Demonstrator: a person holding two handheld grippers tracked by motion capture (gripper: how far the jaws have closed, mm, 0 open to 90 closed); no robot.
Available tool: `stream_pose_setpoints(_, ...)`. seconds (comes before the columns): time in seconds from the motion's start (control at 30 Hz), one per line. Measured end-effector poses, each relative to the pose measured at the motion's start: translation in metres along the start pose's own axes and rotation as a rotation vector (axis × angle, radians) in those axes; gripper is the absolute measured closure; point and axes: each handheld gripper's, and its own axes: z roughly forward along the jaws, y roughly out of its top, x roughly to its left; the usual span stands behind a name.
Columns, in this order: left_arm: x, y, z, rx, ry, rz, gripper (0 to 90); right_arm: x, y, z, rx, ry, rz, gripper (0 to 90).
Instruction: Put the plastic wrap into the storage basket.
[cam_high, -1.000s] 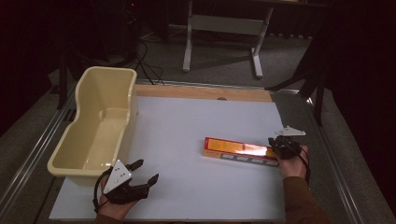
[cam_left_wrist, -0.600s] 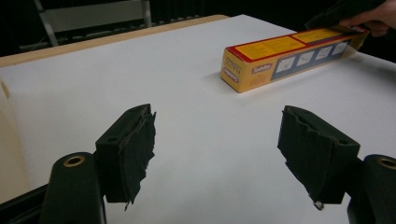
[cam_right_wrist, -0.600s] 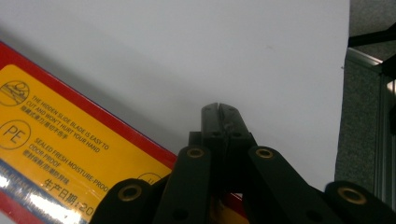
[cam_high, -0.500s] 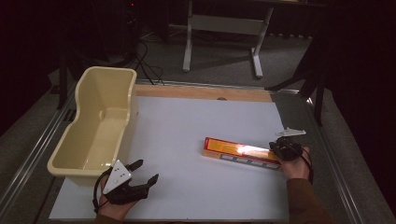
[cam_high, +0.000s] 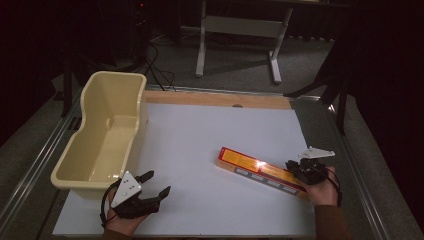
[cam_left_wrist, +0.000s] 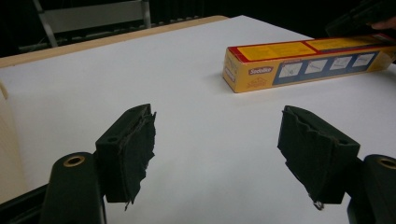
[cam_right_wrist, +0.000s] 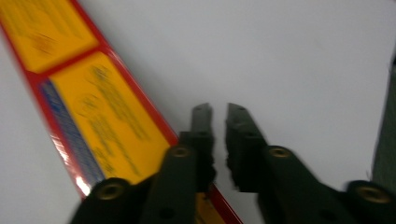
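Note:
A long yellow and red box (cam_high: 260, 170) lies slantwise on the white table (cam_high: 200, 135), right of centre. My right gripper (cam_high: 296, 169) sits over the box's near right end, its jaws drawn together with only a thin gap and nothing between them. In the right gripper view the box (cam_right_wrist: 88, 93) runs along the left of the gripper (cam_right_wrist: 218, 109). My left gripper (cam_high: 159, 182) rests open at the near left of the table with nothing in it. In the left gripper view the gripper (cam_left_wrist: 217, 149) faces the box (cam_left_wrist: 303, 58) across bare table.
A cream plastic tub (cam_high: 112, 75) stands on the table's left side, just beyond my left gripper. A wooden strip (cam_high: 215, 99) lines the far edge. Metal rails (cam_high: 360, 175) run along both sides. A stand's legs (cam_high: 235, 25) are on the floor behind.
My right hand has shifted a little toward the near edge. The box's right end has swung that way with it, so the box lies more slanted. The left gripper has not moved.

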Motion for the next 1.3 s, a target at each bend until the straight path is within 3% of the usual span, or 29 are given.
stream_pose_setpoints(0.03, 0.0, 0.0, 0.0, 0.0, 0.0, 0.0, 27.1, 0.004, 0.006, -0.001, -0.025, 0.026, -0.04, 67.9)
stream_pose_setpoints(0.1, 0.0, 0.0, 0.0, -0.002, -0.002, -0.002, 27.0, 0.006, 0.008, -0.001, -0.031, 0.04, -0.054, 65.5)
stream_pose_setpoints(0.13, 0.0, 0.0, 0.0, -0.002, -0.002, -0.001, 27.1, 0.008, 0.012, -0.001, -0.038, 0.078, -0.067, 63.2)
stream_pose_setpoints(0.23, 0.0, 0.0, 0.0, 0.0, -0.003, 0.0, 27.0, 0.013, 0.018, 0.0, -0.038, 0.126, -0.104, 61.2)
stream_pose_setpoints(0.3, 0.0, 0.0, 0.0, 0.001, -0.003, 0.001, 27.1, 0.019, 0.023, 0.002, -0.036, 0.16, -0.135, 55.0)
stream_pose_setpoints(0.57, 0.0, 0.0, -0.001, 0.0, -0.002, 0.0, 27.0, 0.027, 0.033, 0.006, -0.009, 0.235, -0.194, 41.0)
stream_pose_setpoints(0.9, 0.0, 0.0, 0.0, 0.0, -0.004, 0.0, 27.0, 0.033, 0.038, 0.012, 0.061, 0.268, -0.277, 28.7)
stream_pose_setpoints(1.13, 0.0, 0.0, 0.0, 0.001, -0.006, 0.001, 27.0, 0.034, 0.042, 0.016, 0.11, 0.281, -0.318, 27.6)
stream_pose_setpoints(1.3, 0.0, 0.0, 0.0, 0.001, -0.008, 0.0, 27.0, 0.037, 0.046, 0.022, 0.184, 0.285, -0.379, 27.6)
